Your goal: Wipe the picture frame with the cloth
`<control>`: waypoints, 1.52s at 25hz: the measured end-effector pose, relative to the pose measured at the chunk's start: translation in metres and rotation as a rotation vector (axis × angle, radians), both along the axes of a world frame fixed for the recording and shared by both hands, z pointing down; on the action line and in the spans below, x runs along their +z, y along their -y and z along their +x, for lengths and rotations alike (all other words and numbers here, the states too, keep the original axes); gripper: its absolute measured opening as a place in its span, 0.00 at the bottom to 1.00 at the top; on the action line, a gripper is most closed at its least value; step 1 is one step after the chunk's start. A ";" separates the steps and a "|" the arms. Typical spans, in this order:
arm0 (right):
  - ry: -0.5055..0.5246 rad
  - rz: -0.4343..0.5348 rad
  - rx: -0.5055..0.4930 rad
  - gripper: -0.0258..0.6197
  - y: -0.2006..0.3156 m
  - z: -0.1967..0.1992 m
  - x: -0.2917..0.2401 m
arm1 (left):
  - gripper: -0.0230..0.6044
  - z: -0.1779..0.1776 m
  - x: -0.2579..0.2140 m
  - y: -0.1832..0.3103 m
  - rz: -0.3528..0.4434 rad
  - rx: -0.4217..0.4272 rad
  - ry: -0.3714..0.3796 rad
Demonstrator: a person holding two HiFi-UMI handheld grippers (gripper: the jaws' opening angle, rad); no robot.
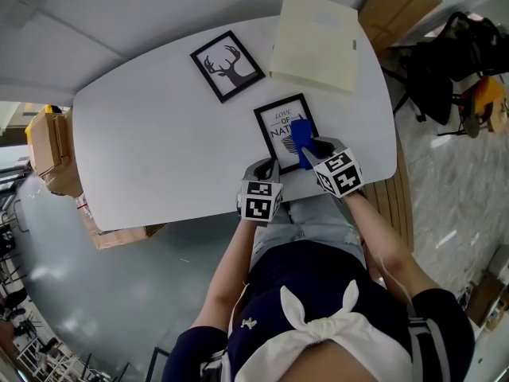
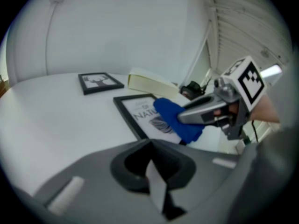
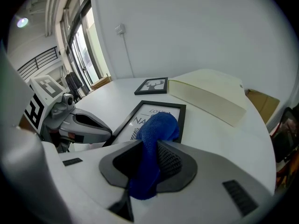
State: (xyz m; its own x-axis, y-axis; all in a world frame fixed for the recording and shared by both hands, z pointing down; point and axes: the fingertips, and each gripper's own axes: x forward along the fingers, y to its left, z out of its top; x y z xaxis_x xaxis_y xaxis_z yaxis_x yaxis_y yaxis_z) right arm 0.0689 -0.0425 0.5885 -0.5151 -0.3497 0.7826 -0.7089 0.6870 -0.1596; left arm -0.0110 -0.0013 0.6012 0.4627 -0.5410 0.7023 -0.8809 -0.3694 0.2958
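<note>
Right tool [image 3: 147,164]: I am clenching it on the cloth [image 3: 156,127], which is bunching up between the two jaws and sticking out past their tips.
Cloth: blue and soft-looking; its free end is lying on the glass of the picture frame [image 1: 274,126], over the lower right part of the printed lettering.
Picture frame: black-edged with a white print, lying flat on the bench [image 1: 159,142] close to the near edge, right in front of me and tilted a little to one side.
Left tool [image 1: 268,168]: I am keeping its jaws drawn together with nothing showing between them. Its tips are sitting at the near left corner of the picture frame; I cannot tell whether they are pressing on it.
The two tools: side by side at the near end of the frame, left at the corner, right over the glass.
Deer frame [image 1: 227,64]: a second black frame with an antlered head on it, lying flat farther back and to the left, well apart from the one under the cloth.
Cream bag [image 1: 316,42]: a flat pale bag lying at the far right of the bench, beyond the picture frame.
Bench: white with rounded corners.
Cardboard box [image 1: 52,146]: standing on the floor beside the left end of the bench.
</note>
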 end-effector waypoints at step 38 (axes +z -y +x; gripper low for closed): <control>0.001 0.017 -0.020 0.17 0.040 0.006 0.001 | 0.04 0.001 0.001 0.001 -0.050 0.038 0.032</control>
State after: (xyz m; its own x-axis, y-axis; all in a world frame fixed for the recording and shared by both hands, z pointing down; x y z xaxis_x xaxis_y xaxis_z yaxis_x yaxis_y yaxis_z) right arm 0.0753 -0.0830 0.5891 -0.5227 -0.3524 0.7763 -0.6949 0.7036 -0.1485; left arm -0.0098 -0.0020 0.6023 0.4592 -0.4870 0.7430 -0.8758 -0.3882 0.2869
